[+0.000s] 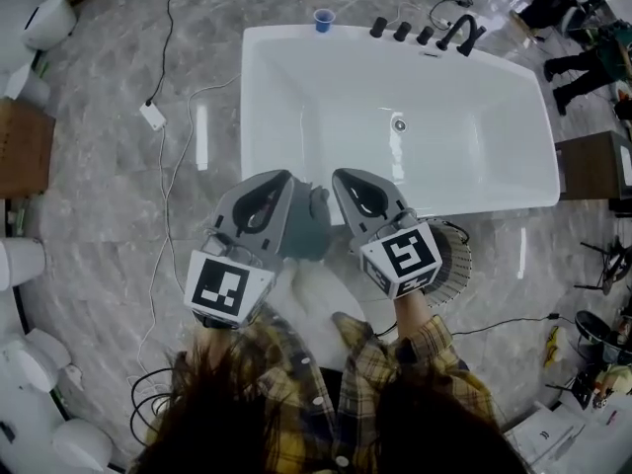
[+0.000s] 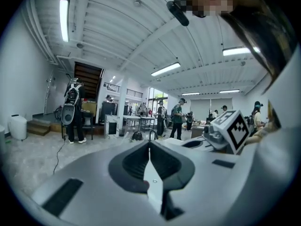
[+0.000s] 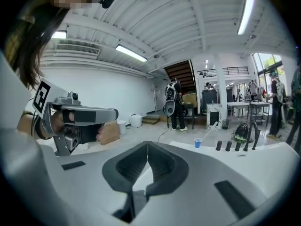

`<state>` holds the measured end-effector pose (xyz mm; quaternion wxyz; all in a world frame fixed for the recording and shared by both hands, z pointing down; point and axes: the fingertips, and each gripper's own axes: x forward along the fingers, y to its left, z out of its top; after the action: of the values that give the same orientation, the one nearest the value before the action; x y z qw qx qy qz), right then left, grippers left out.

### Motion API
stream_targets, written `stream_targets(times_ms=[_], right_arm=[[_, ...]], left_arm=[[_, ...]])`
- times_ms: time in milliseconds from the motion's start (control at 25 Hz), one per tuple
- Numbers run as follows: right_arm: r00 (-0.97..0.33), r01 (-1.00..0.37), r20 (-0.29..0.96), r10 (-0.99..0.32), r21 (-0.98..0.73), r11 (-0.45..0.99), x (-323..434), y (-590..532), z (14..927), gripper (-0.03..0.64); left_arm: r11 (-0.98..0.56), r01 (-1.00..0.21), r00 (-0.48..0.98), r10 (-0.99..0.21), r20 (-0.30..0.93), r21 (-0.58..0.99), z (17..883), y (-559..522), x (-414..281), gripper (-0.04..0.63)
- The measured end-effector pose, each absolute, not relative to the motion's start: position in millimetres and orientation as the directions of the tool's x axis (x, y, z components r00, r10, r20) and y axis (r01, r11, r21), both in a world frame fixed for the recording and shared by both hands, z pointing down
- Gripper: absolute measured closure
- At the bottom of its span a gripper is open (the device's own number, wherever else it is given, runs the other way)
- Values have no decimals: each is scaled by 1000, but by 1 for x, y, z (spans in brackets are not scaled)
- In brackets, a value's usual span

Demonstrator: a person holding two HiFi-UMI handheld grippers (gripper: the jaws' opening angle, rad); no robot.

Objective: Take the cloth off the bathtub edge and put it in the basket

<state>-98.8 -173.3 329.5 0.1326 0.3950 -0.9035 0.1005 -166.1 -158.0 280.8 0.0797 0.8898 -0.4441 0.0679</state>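
Open room fills the tub point(image 1: 296, 87) basin, with taps point(image 1: 425, 34) and a cup point(image 1: 324, 20) only along its far rim. At the near edge, the cloth point(image 1: 308, 230) crowds the gap between left claw point(image 1: 284, 178) and right claw point(image 1: 339, 176). The basket point(image 1: 454, 265) stands just right; cables point(image 1: 163, 146) cross the floor at left.

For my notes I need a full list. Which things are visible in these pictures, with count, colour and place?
bathtub: one, white, middle of the floor
cloth: one, grey-green, on the bathtub's near edge, between the tools
basket: one, pale, ribbed, on the floor, partly under the right tool
cup: one, blue, far rim
knobs: three, black, far rim
faucet: one, black, beside the knobs
adapter: one, white, with cable, floor left of the bathtub
left tool: grey, shut, empty
right tool: grey, shut, empty
shirt: yellow plaid, bottom
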Motion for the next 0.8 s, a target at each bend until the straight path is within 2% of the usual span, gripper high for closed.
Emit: stream_targets(times_ms=[240,480,800], right_arm=[[-685,-694,372,-627,-69,717,-111,-172,365,600],[-710,-631,485,-510,-116,767,-119,-163,430,598],[-699,-606,579,-421,-166,778,-123,-149,502,598]], left_arm=[[-596,-799,591,-752,291,83,329,-159,-172,575],[-583,-810,553,-725,410,61,401,-163,-176,574],[-598,-790,572,-641,511,135,469,-151,-178,574]])
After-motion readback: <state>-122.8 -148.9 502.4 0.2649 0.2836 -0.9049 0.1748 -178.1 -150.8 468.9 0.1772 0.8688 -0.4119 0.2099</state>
